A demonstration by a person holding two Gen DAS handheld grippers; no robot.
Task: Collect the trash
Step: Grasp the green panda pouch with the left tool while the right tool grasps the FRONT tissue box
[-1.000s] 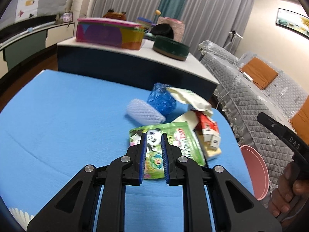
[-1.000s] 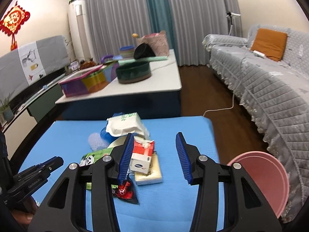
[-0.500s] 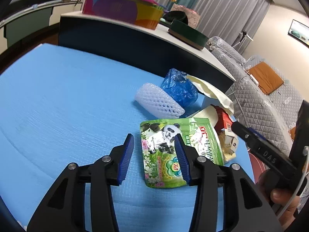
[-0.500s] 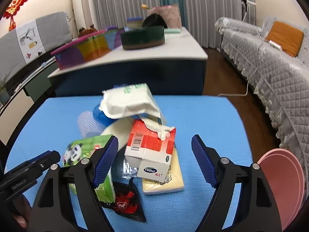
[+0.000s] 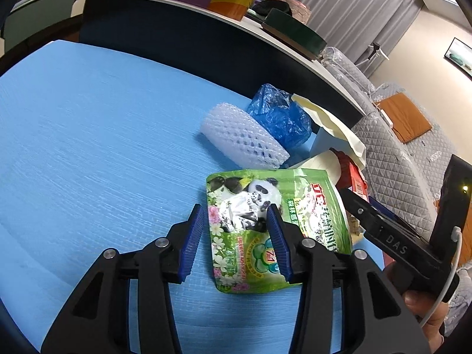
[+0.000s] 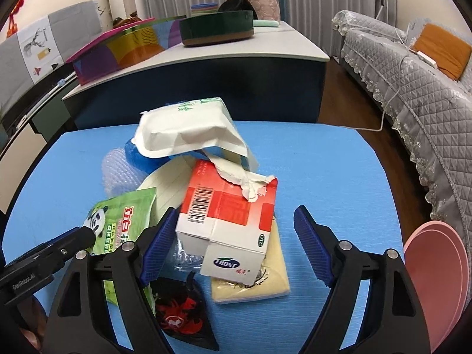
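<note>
Trash piled on the blue worktop (image 5: pixel 88 124). Left gripper (image 5: pixel 236 236) low over the green panda bag (image 5: pixel 265 227), jaws apart, nothing held. Right gripper (image 6: pixel 233 244) beside the bag, jaws wide around the red-and-white box (image 6: pixel 227 221), not touching.

Right gripper (image 6: pixel 233 242), jaws spread wide, hangs over a red-and-white carton (image 6: pixel 227 221) atop a trash pile on blue mat (image 6: pixel 324 171). White wipes pack (image 6: pixel 188 129) lies just behind carton; green panda pouch (image 6: pixel 124 221) to its left; black-and-red wrapper (image 6: pixel 180 315) & yellow packet (image 6: pixel 274 280) in front. Left gripper's tip (image 6: pixel 73 239) is over pouch. Pink bin (image 6: pixel 436 268) stands well to carton's right.
</note>
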